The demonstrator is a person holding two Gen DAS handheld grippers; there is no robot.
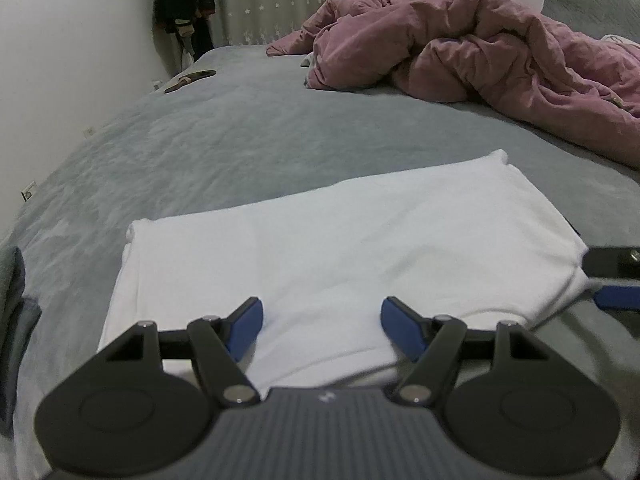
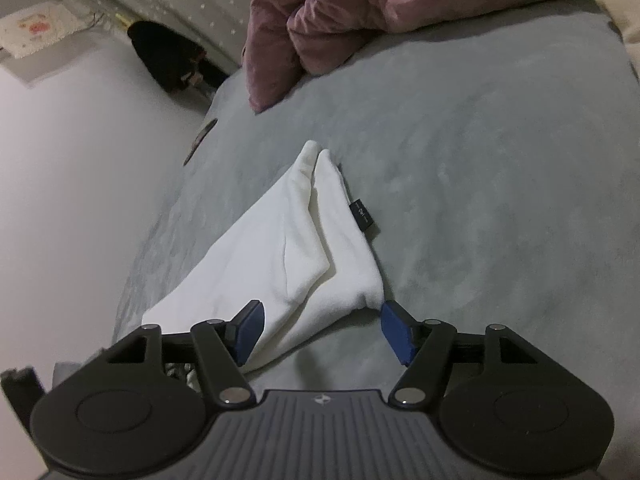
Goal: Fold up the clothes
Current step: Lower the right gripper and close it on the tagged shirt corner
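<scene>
A white garment (image 1: 320,240) lies folded into a flat rectangle on the grey bedcover (image 1: 240,140). My left gripper (image 1: 322,330) is open, and its blue pads (image 1: 244,328) hover over the garment's near edge without pinching it. At the right edge of the left wrist view my right gripper (image 1: 614,280) reaches the garment's right end. In the right wrist view the garment (image 2: 280,240) runs away in a long strip. My right gripper (image 2: 322,328) stands open astride its near corner, with the cloth loose between the pads.
A crumpled pink duvet (image 1: 480,52) fills the far right of the bed, with a grey pillow (image 1: 592,8) behind it. A dark flat object (image 1: 190,80) lies by the left wall. Dark clothes (image 1: 182,4) hang in the corner. Grey fabric (image 1: 12,300) sits at the left.
</scene>
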